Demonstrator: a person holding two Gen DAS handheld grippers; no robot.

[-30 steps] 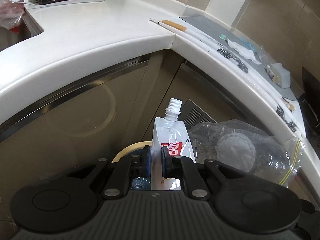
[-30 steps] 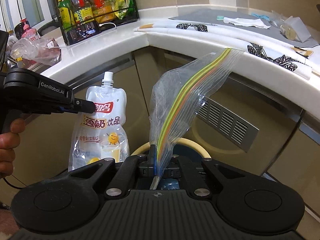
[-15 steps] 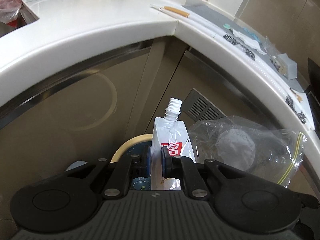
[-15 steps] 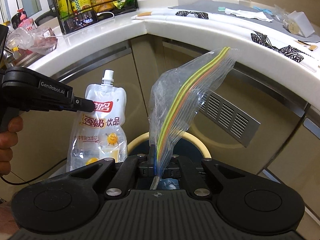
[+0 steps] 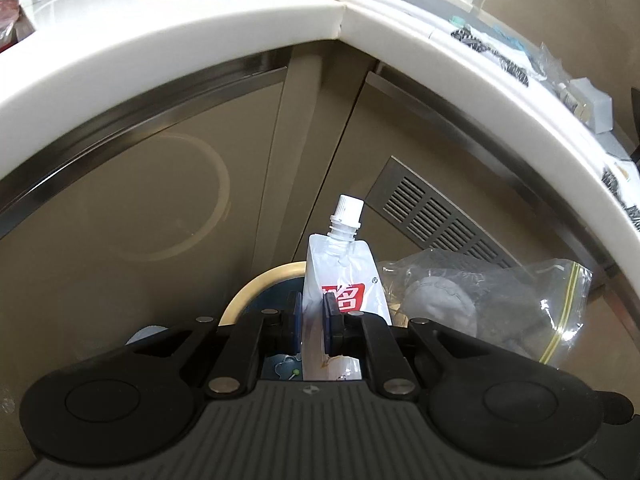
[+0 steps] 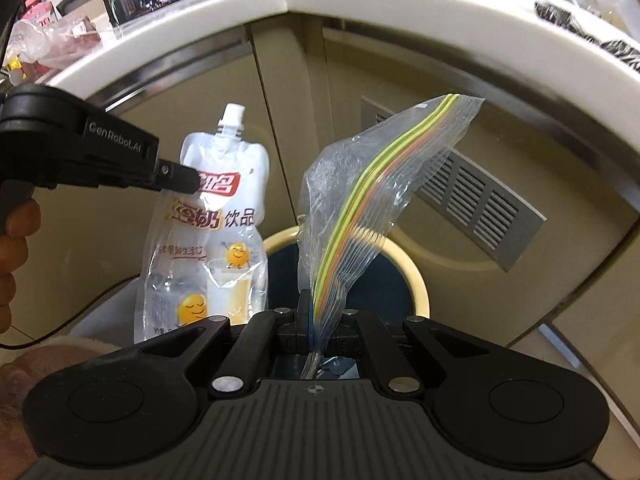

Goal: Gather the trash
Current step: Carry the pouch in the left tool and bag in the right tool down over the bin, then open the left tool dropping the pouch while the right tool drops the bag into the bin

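Below the inner corner of the white counter point(image 6: 400, 12), in front of the cabinet doors, both pieces of trash hang over a round bin point(image 6: 418, 280) with a cream rim. On the left, the left gripper point(image 6: 188, 178) pinches a spouted drink pouch point(image 6: 216, 240) just under its shoulder, jaws pressed onto the red label, capped spout upright. The pouch looks nearly empty: thin, glossy film, limp below the grip, with what may be a little liquid pooled at the bottom, though the clear panel makes that hard to judge. It should be light but slippery, so the stiffer upper seam near the spout is the sound place to hold it. To its right, the right gripper point(image 6: 316, 334) is clamped on a clear zip bag point(image 6: 372, 184), holding it by a lower edge so the coloured zip strip arcs upward. It is featherweight, floppy and liable to drift or cling when released. Both items sit above the bin's opening, the pouch nearer its left rim.
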